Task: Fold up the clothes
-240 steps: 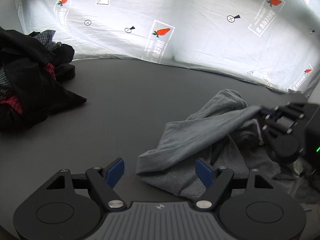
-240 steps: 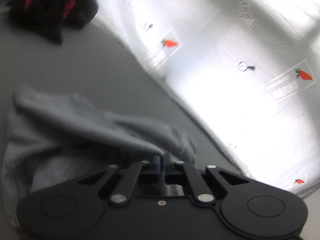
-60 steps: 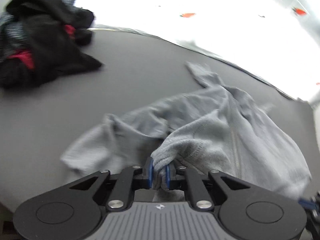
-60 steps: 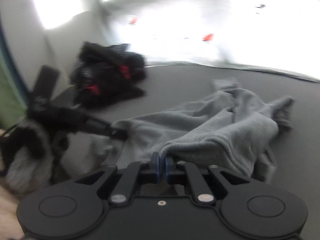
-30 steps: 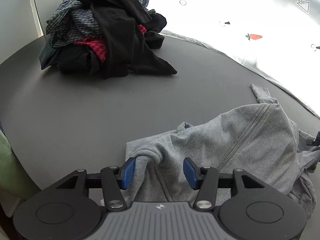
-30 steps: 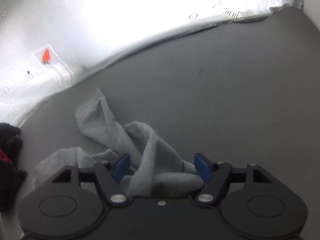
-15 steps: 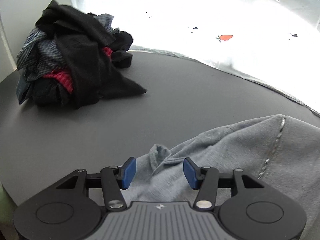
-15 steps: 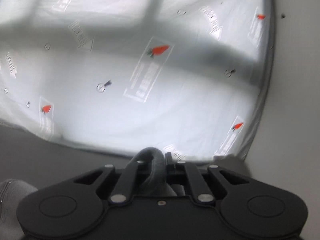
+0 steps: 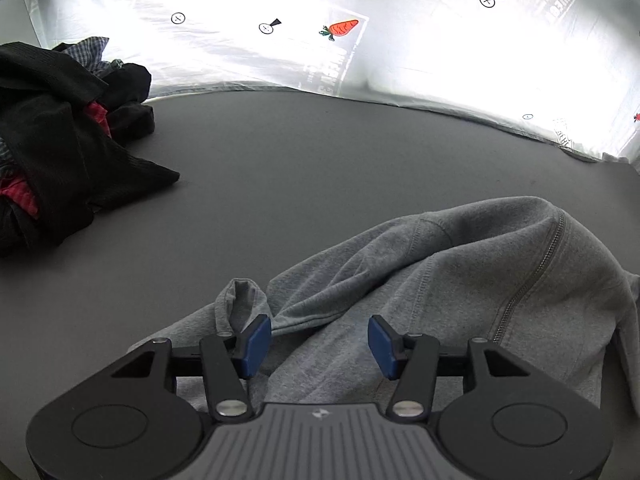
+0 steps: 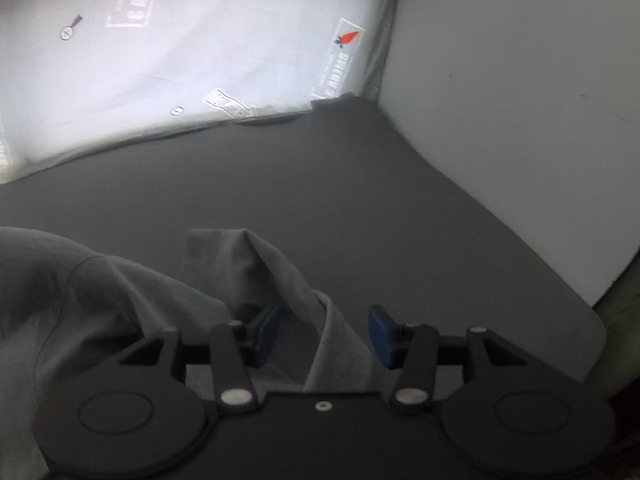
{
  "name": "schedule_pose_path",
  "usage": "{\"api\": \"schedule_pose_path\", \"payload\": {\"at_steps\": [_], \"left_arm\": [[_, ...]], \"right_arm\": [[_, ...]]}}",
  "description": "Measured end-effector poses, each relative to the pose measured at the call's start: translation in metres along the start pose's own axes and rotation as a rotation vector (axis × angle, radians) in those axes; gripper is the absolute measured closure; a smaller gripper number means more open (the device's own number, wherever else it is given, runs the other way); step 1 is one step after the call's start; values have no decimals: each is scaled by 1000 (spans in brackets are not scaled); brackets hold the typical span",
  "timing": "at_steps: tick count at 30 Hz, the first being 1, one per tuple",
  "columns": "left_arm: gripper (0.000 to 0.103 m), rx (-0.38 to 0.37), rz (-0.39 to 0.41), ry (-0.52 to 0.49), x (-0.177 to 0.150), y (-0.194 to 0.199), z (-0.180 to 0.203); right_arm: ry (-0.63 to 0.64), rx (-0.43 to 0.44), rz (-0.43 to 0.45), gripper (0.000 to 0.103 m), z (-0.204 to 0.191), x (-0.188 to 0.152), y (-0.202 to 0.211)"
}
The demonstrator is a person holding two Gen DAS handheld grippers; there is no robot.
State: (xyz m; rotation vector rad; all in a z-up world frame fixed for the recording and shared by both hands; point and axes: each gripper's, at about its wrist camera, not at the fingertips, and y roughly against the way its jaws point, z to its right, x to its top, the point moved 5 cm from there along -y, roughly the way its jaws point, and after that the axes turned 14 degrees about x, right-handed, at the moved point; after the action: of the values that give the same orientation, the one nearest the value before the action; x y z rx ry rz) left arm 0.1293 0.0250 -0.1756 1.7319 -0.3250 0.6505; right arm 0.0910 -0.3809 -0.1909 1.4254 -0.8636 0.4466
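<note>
A grey zip-up sweatshirt point(image 9: 460, 280) lies rumpled on the dark grey table point(image 9: 300, 168), its zipper running down the right side. My left gripper point(image 9: 318, 340) is open just above its near edge, a folded cuff by the left fingertip point(image 9: 256, 338). In the right wrist view the same sweatshirt point(image 10: 100, 300) fills the lower left. My right gripper point(image 10: 324, 334) is open, with a raised fold of the grey cloth standing between its jaws, not pinched.
A pile of dark clothes point(image 9: 52, 140), black with red and plaid pieces, sits at the table's far left. A white sheet point(image 9: 360, 32) with carrot prints hangs behind the table. A white wall point(image 10: 520, 120) borders the table's right edge.
My right gripper was shut on a fold of the sweatshirt half a second ago and has opened, dropping lower over the table. My left gripper stays open and has swung right over the garment.
</note>
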Motion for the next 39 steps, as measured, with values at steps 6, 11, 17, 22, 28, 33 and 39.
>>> {"api": "schedule_pose_path", "payload": {"at_steps": [6,11,17,22,28,33,39], "left_arm": [[47,-29,47,-26,27,-8,23],[44,-63,111,-21,59,-15,34],[44,-65,134,10,98,-38,40],[43,-66,143,-84,104,-46,56],[42,-155,79,-205,80,-60,98],[43,-182,29,-389,45,-72,129],[44,-229,-48,-328,33,-79,114]], "right_arm": [[41,214,63,35,-67,50,-26],[131,343,73,40,-120,89,-67],[77,504,-194,77,-167,92,-153],[181,628,-371,87,-187,27,-121],[395,727,-438,88,-188,-14,-58],[334,797,-449,87,-174,-2,-47],[161,778,-319,62,-162,47,-67]]}}
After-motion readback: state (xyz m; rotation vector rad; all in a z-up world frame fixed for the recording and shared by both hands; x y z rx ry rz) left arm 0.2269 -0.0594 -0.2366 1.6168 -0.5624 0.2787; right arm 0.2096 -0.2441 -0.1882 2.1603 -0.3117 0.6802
